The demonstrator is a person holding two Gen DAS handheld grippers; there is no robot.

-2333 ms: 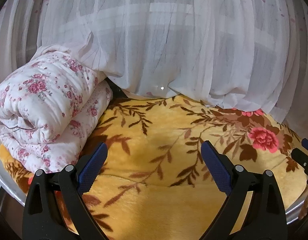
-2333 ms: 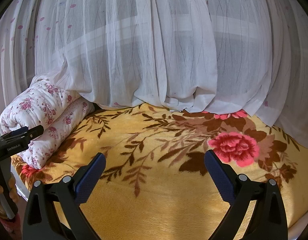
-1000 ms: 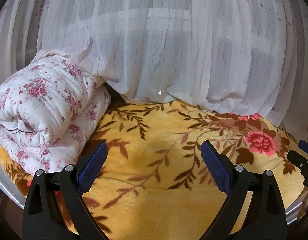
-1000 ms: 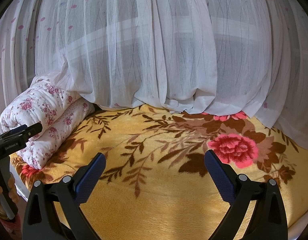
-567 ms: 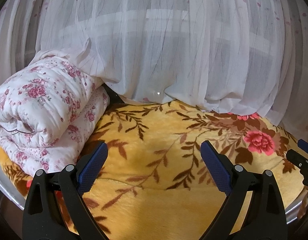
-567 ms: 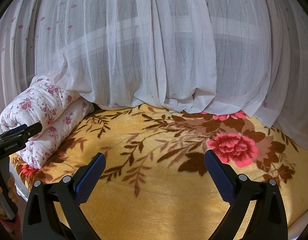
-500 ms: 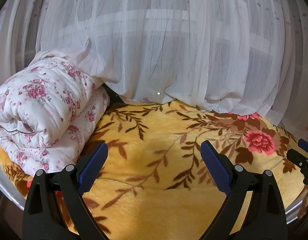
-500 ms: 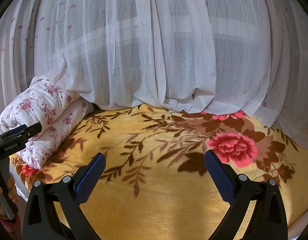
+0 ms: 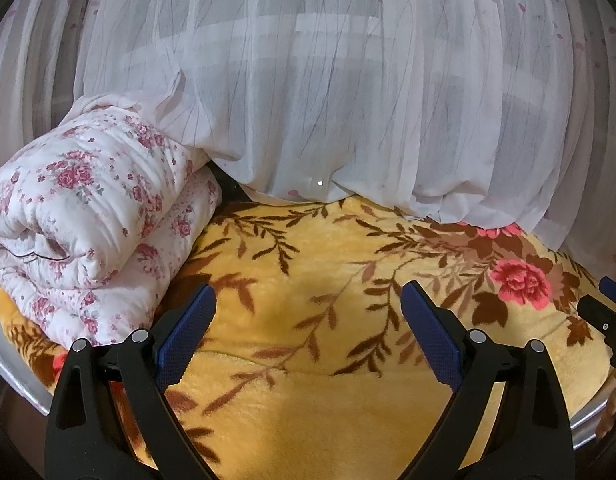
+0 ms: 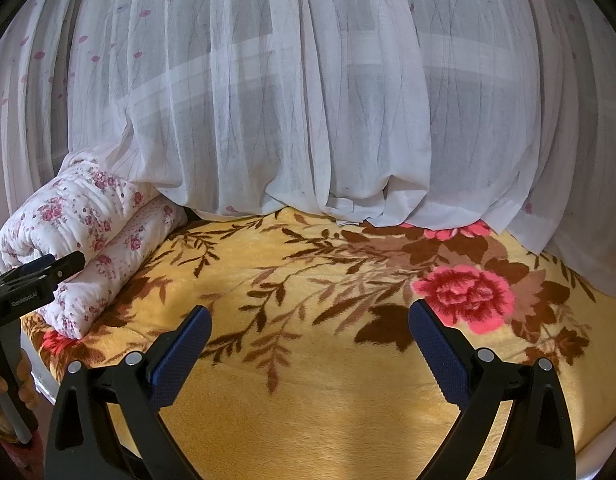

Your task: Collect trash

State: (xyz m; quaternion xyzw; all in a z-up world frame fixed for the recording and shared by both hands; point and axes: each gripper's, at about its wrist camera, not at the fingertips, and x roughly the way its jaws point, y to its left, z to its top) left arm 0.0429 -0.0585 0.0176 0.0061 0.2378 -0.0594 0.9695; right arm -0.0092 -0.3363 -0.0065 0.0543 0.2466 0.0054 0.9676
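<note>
No trash shows in either view. My left gripper (image 9: pixel 308 312) is open and empty, held over the near part of a yellow floral blanket (image 9: pixel 308 400) on a bed. My right gripper (image 10: pixel 308 332) is also open and empty over the same blanket (image 10: pixel 308 420), further right. The left gripper shows at the left edge of the right wrist view (image 10: pixel 40 272). The right gripper's tip shows at the right edge of the left wrist view (image 9: pixel 606 304).
A rolled white quilt with pink flowers (image 9: pixel 80 232) lies at the bed's left end, also in the right wrist view (image 10: pixel 88 248). A sheer white curtain (image 9: pixel 328 100) hangs behind and drapes onto the bed's far edge (image 10: pixel 308 120). The bed's near edge (image 9: pixel 12 376) is at the lower left.
Both views have shifted only slightly over the bed. Both grippers have stayed open and empty.
</note>
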